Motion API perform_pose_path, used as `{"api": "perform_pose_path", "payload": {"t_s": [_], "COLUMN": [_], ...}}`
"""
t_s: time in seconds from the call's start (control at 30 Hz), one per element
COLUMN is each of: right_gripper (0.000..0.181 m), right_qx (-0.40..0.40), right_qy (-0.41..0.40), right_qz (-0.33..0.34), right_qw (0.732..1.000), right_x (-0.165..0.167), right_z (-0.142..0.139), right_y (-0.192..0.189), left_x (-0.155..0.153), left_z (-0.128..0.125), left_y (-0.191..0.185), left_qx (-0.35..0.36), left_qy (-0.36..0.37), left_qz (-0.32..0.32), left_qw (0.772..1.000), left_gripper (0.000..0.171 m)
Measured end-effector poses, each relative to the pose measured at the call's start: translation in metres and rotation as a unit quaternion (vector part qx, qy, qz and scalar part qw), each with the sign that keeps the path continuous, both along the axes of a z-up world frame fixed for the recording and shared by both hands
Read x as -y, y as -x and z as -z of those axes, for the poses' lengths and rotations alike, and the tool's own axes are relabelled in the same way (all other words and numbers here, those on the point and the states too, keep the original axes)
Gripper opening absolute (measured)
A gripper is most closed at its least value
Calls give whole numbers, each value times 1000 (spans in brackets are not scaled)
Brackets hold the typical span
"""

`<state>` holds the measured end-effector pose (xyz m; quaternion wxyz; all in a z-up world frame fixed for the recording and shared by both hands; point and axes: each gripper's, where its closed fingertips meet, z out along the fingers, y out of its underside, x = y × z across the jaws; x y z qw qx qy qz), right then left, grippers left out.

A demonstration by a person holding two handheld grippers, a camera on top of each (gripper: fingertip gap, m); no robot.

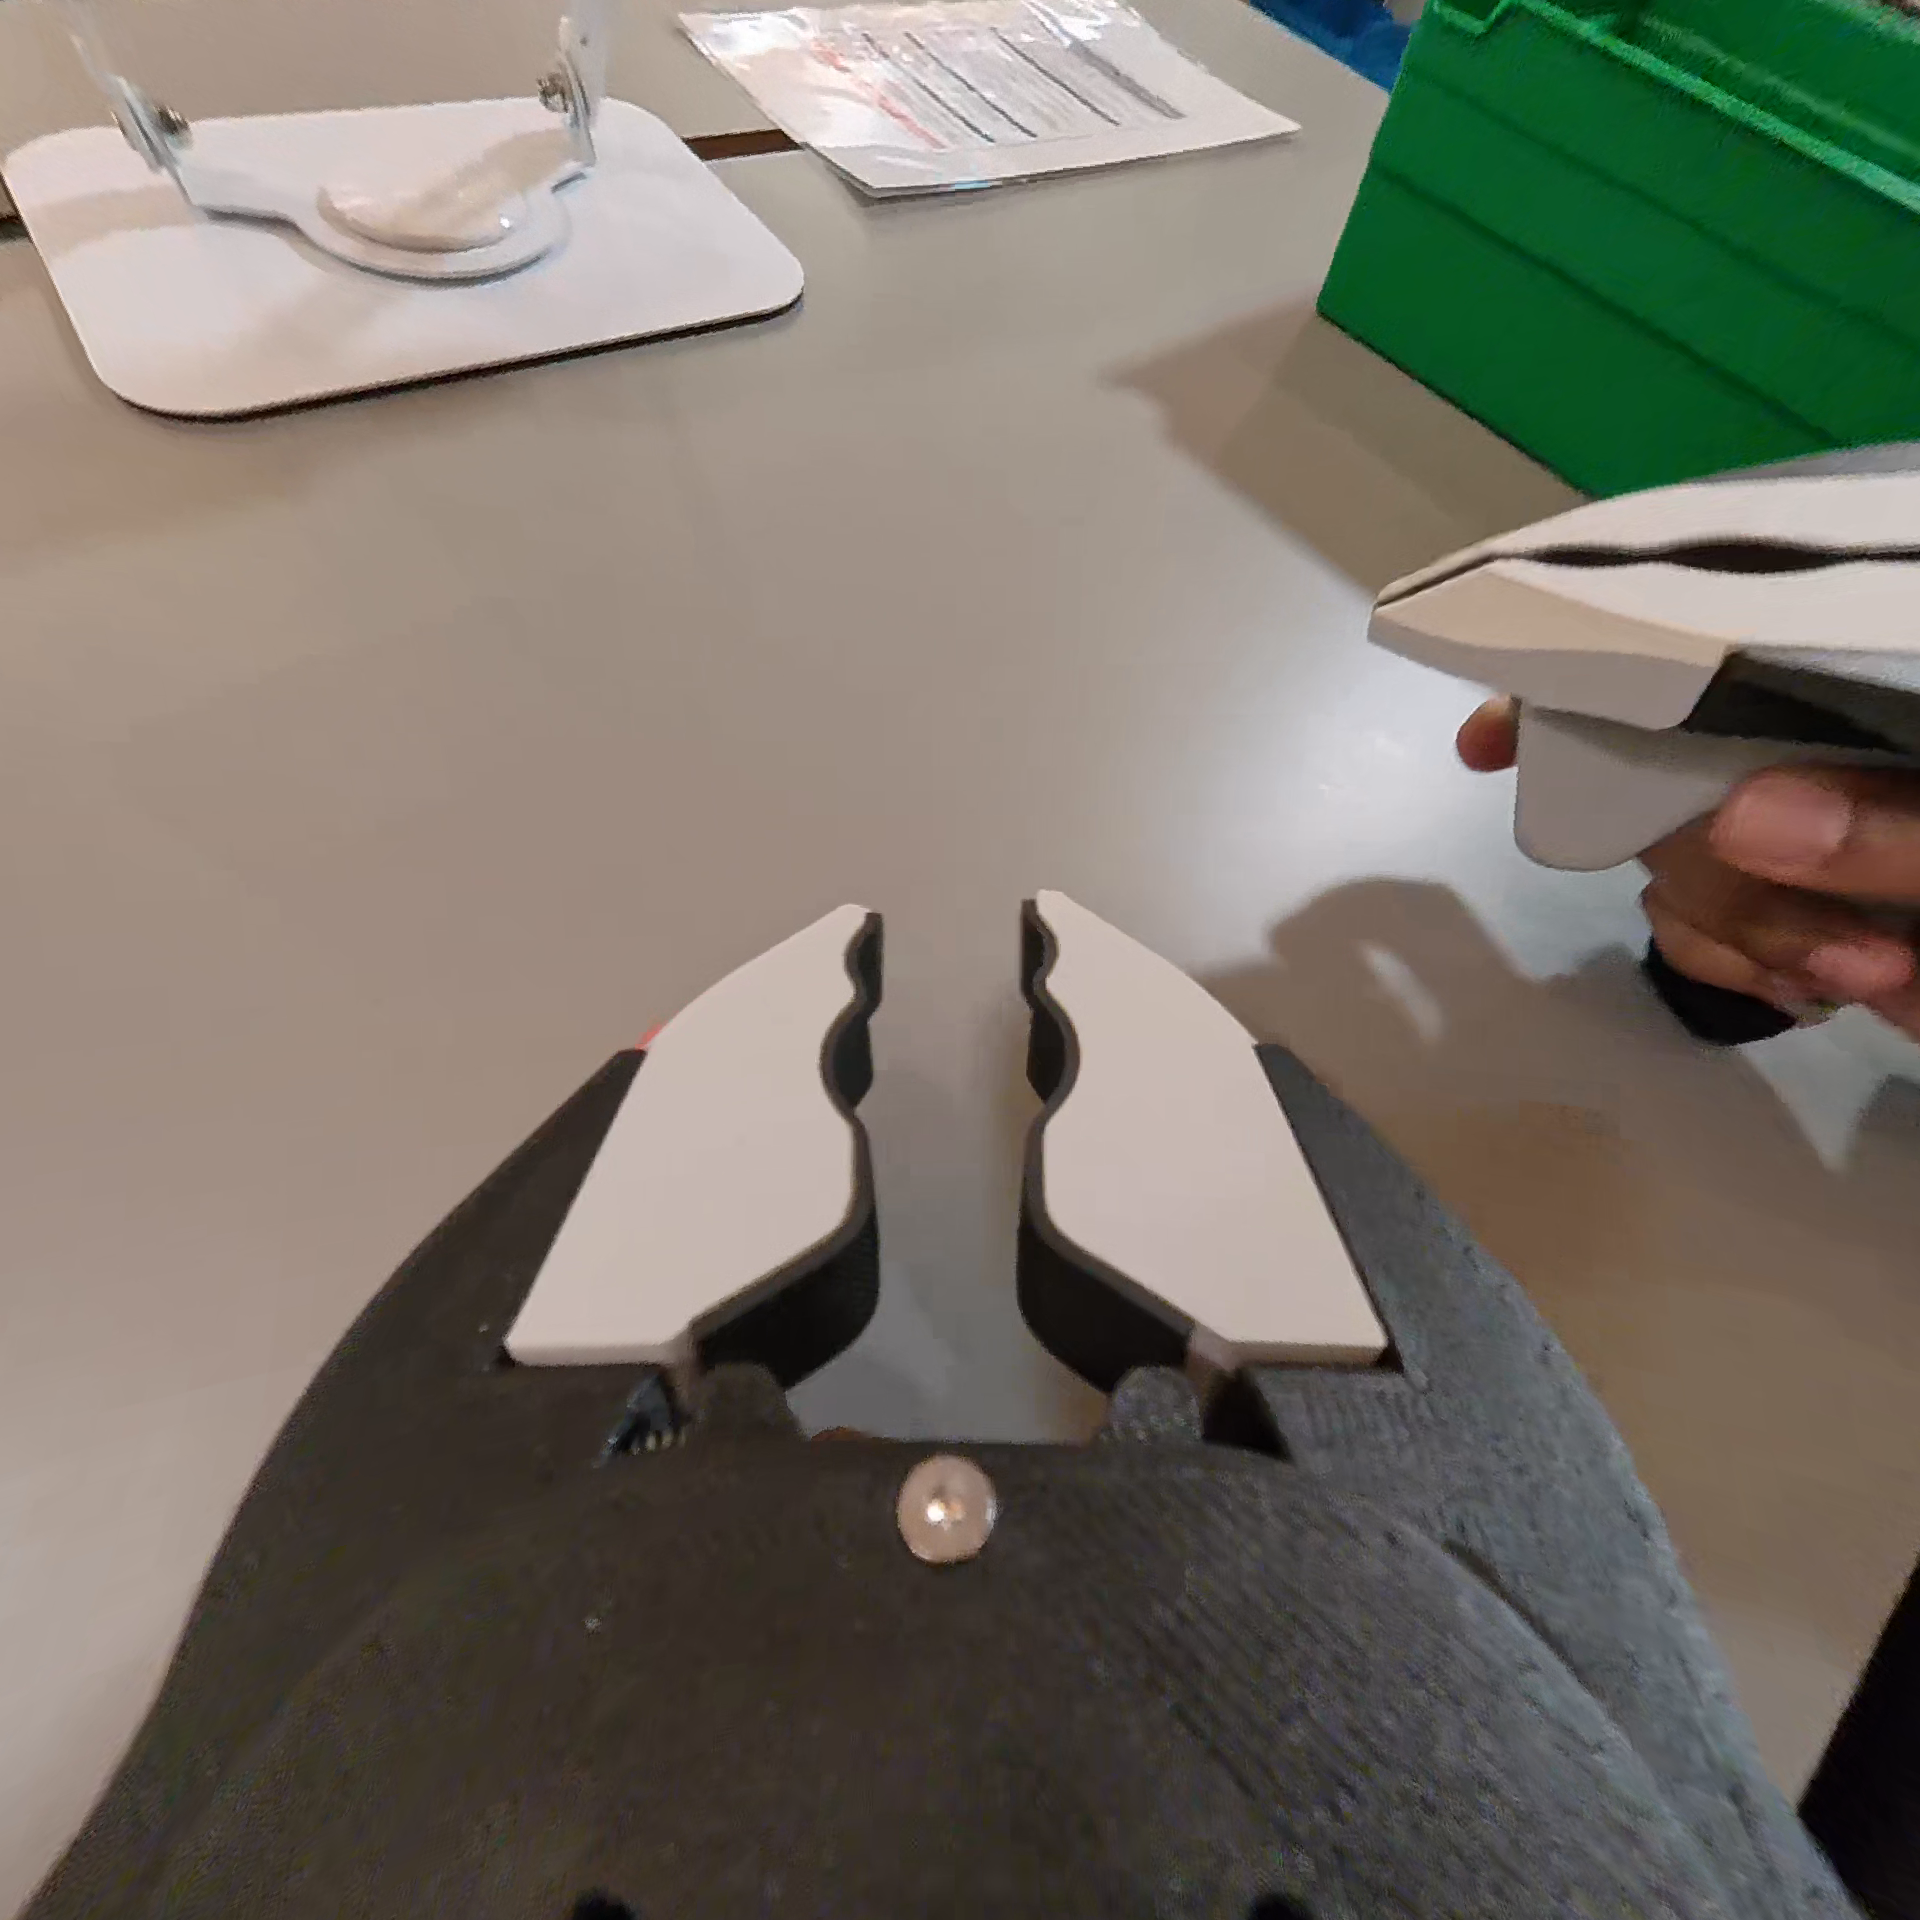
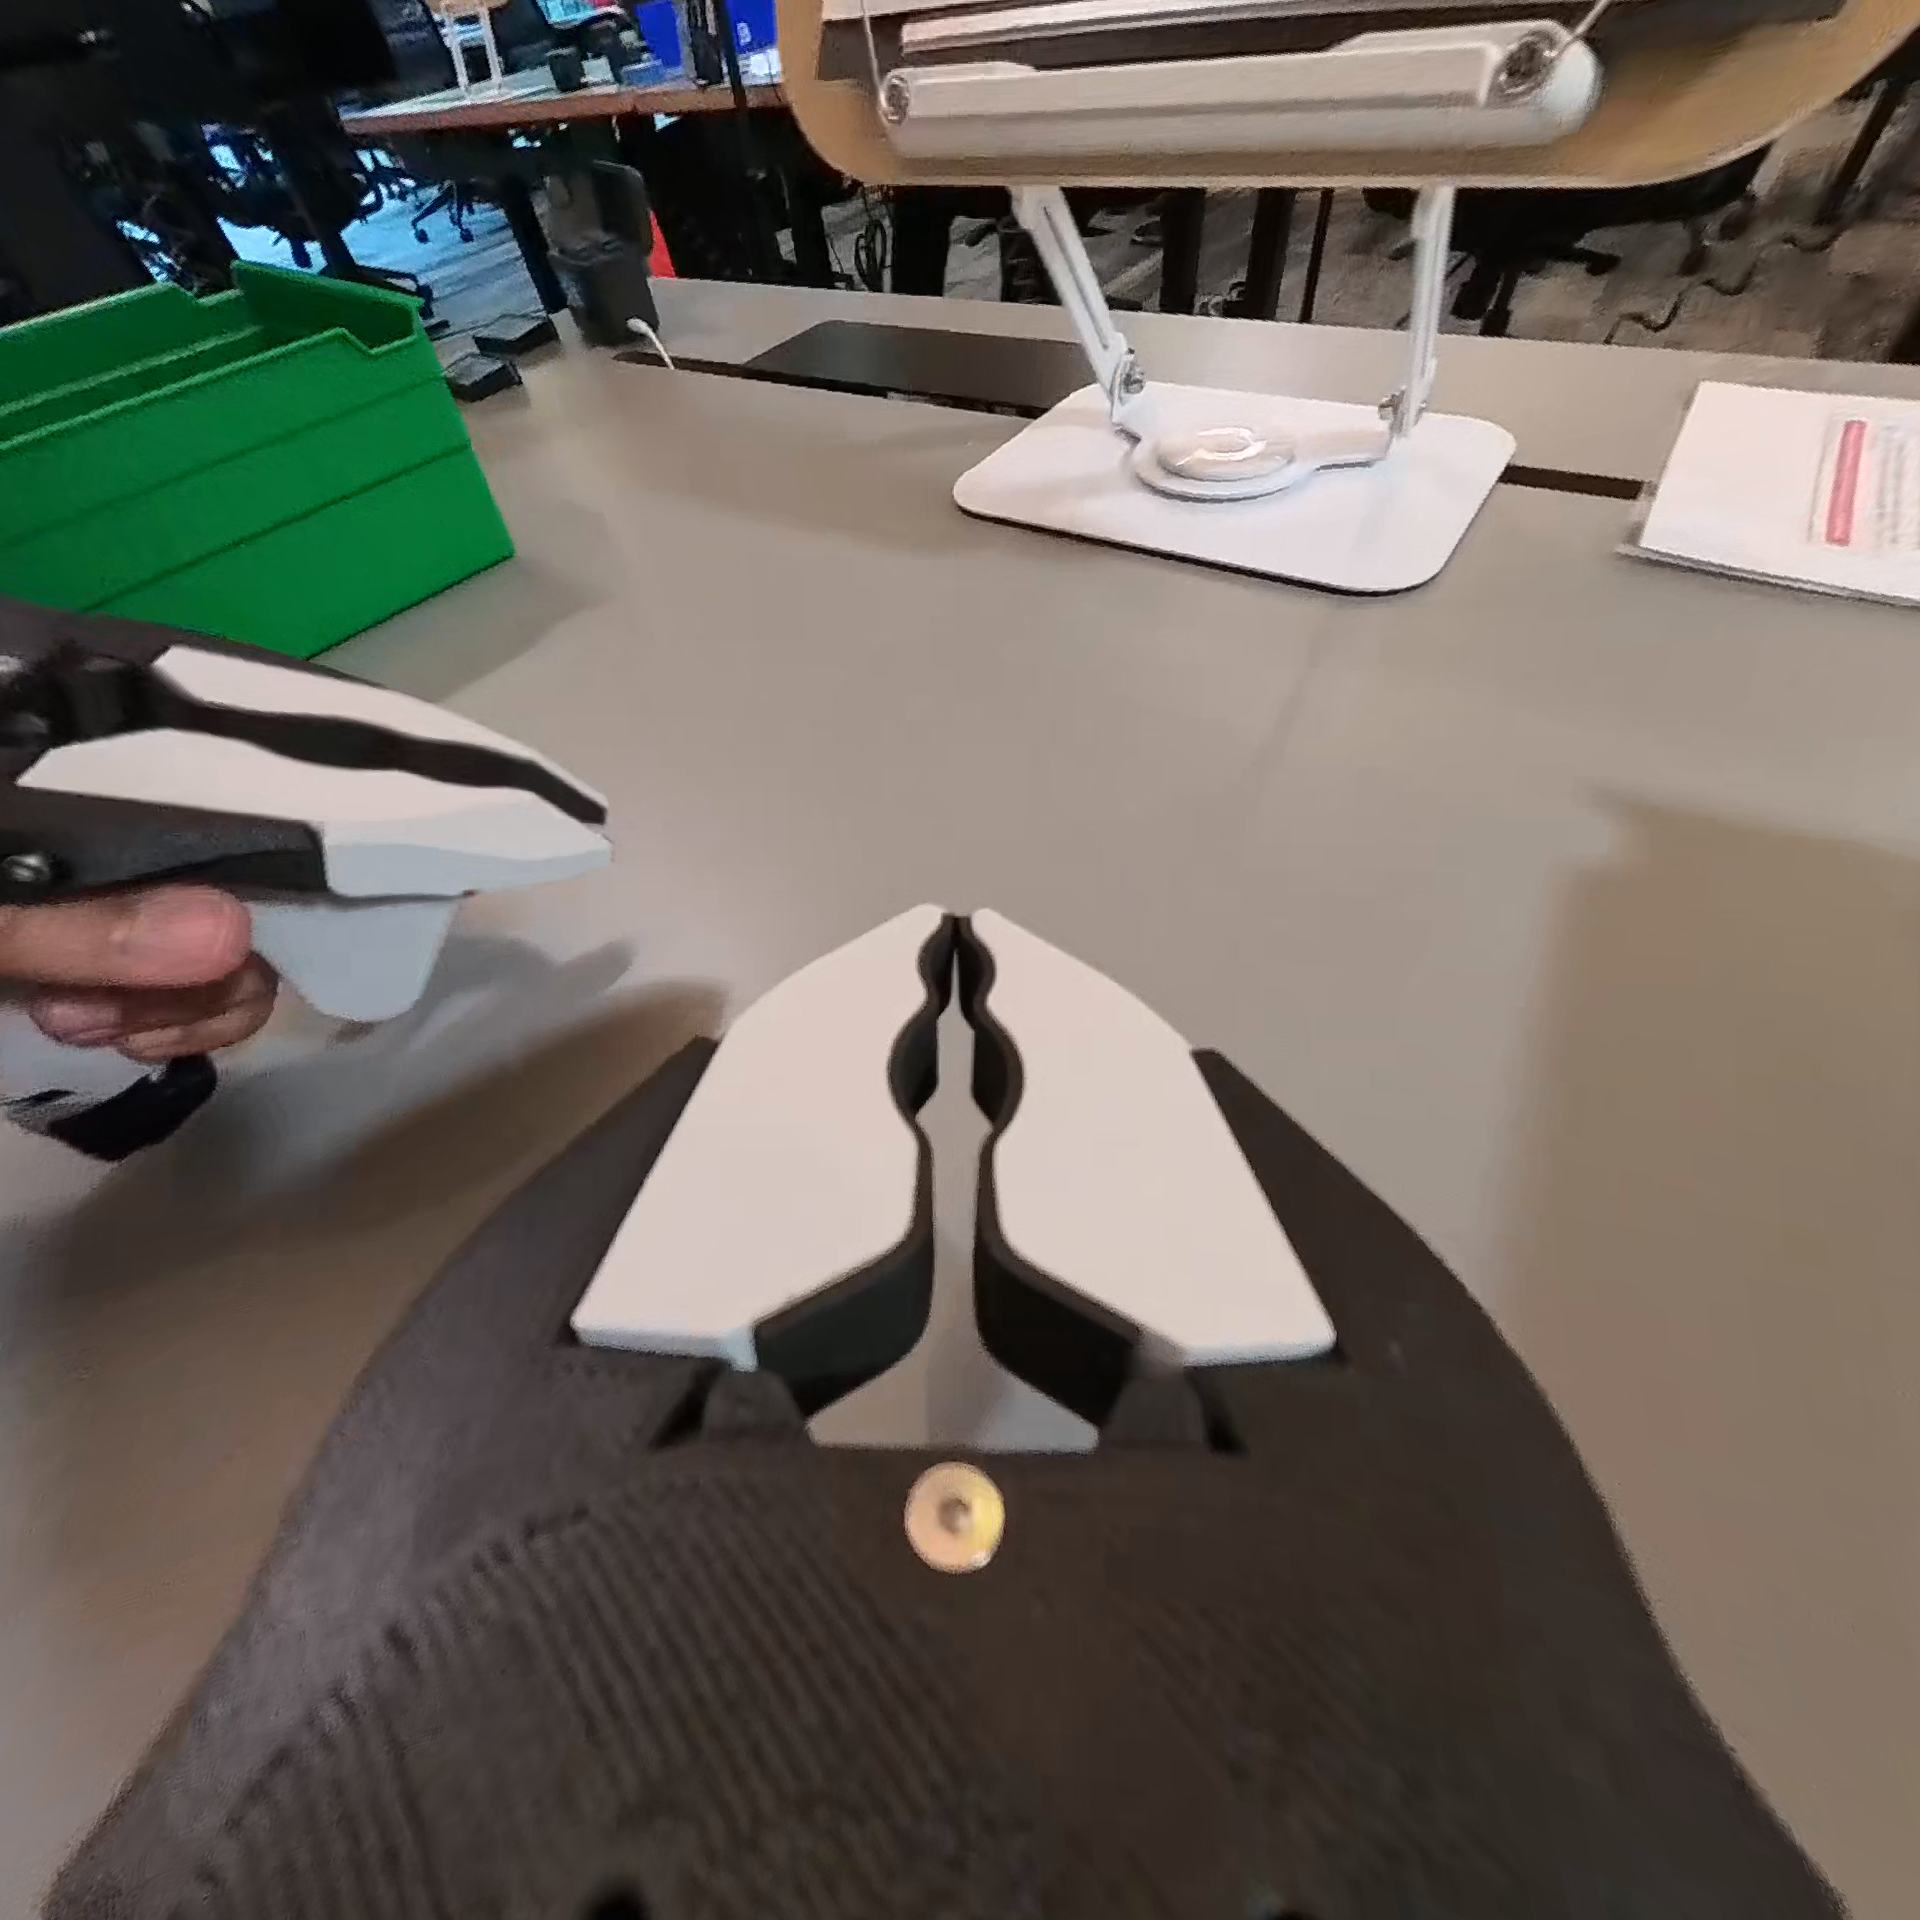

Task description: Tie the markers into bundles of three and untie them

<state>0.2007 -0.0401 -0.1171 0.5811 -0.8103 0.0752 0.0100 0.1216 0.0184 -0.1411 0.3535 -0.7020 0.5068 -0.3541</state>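
Note:
No markers or ties show in either view. My left gripper (image 1: 951, 920) hovers over the bare grey table (image 1: 727, 644) with its jaws a little apart and nothing between them. A tiny red speck (image 1: 650, 1032) peeks out by its left finger; I cannot tell what it is. My right gripper (image 2: 961, 914) is shut and empty above the table (image 2: 1247, 831). Each gripper also shows in the other's view, held by a hand: the right gripper (image 1: 1392, 613) at the right edge, the left gripper (image 2: 597, 831) at the left edge.
A green plastic crate (image 1: 1621, 260) stands at the back right in the left wrist view and at the left in the right wrist view (image 2: 229, 468). A white stand base (image 1: 416, 260) (image 2: 1247, 499) and a printed sheet (image 1: 987, 94) (image 2: 1766, 488) lie at the back. My right fingertips sit around 11 cm from my left ones. The white stand base (image 2: 1247, 499) is about equally far from each gripper, around 30 cm.

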Motion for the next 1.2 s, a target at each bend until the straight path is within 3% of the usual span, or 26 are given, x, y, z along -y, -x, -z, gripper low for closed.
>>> {"api": "perform_pose_path", "payload": {"t_s": [0.13, 0.37, 0.63, 0.7, 0.8, 1.2], "right_gripper": [20, 50, 68, 60, 50, 57], "right_qx": [-11, -42, -52, -51, -36, -7], "right_qy": [2, 9, 27, 25, 14, 30], "right_qz": [-21, -57, -78, -81, -69, -70], "right_qw": [1000, 997, 995, 995, 997, 997], "right_x": [0, -1, -1, 0, 1, -1], "right_z": [1, 4, 10, 9, 5, 9], "right_y": [5, 12, 17, 19, 17, 21], "left_x": [1, 1, 4, 4, 4, -7], "left_z": [11, 16, 20, 20, 19, 20], "left_y": [0, 0, 1, 3, 5, 8], "left_qx": [-37, -52, -64, -66, -69, -81], "left_qy": [-38, -22, -19, -27, -37, -65], "left_qz": [13, 13, 20, 15, 13, -18], "left_qw": [998, 998, 998, 997, 997, 994], "left_gripper": [50, 65, 59, 46, 46, 49]}}
